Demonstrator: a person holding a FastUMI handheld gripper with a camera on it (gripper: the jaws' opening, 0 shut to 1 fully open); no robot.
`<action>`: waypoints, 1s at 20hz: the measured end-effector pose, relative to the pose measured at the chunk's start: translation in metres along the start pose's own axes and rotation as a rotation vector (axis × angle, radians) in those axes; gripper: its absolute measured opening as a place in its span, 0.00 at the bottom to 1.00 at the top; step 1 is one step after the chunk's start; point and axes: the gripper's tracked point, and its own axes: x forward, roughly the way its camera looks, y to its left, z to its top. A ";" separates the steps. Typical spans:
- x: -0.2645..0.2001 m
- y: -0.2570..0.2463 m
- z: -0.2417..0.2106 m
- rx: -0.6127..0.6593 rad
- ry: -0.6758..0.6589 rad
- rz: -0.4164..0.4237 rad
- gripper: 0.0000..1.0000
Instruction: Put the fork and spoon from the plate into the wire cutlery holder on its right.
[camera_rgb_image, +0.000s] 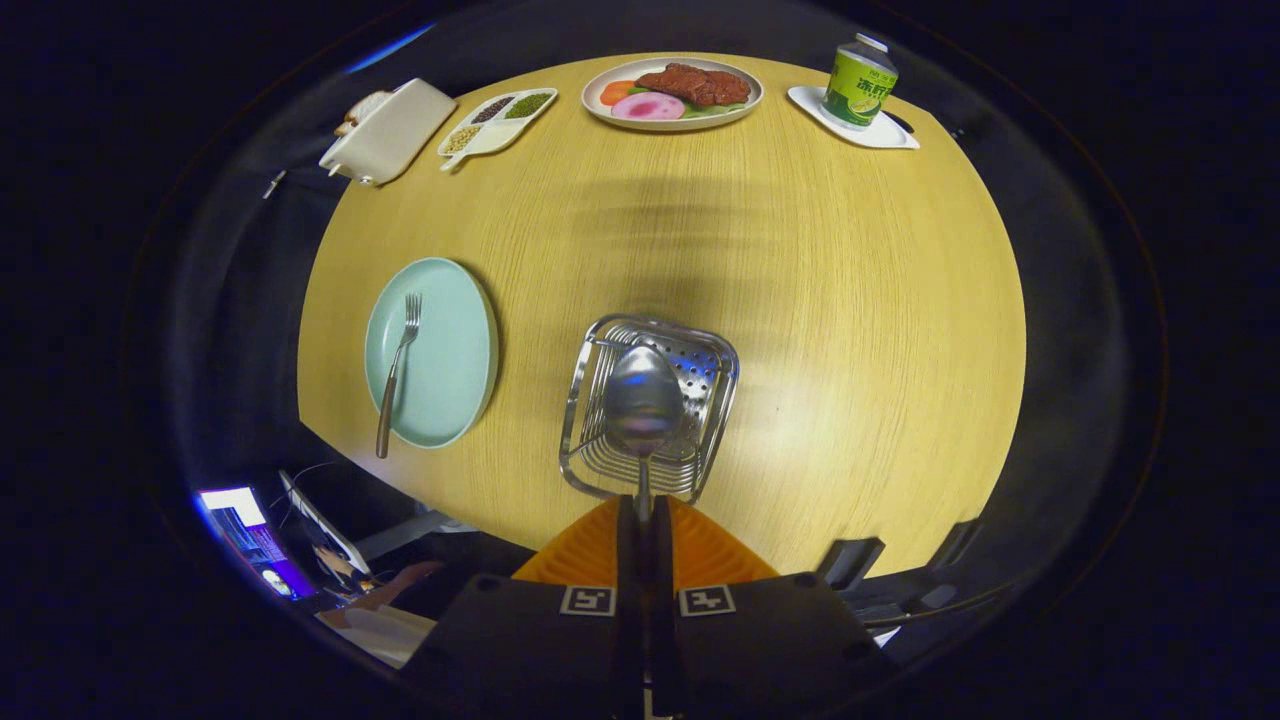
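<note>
The fingers (644, 510) pinch the spoon (642, 402) handle above the wire holder (700, 440). Left of the holder, the fork (398, 372) lies on the plate (455, 350).

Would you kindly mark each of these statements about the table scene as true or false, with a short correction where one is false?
1. The tongs are shut on the spoon. True: both fingers press its handle.
2. The spoon's bowl hangs over the wire cutlery holder. True.
3. The fork already stands in the holder. False: it lies on the light green plate, its handle passing over the near rim.
4. The plate sits to the holder's right. False: it is to the left.
5. A green can stands on a small white tray at the far side of the table. True.
</note>
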 end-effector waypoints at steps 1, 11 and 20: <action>0.000 0.003 0.003 -0.007 0.002 0.014 0.08; -0.031 -0.001 0.029 0.022 -0.120 0.017 0.46; -0.105 0.071 0.066 0.042 -0.470 0.084 1.00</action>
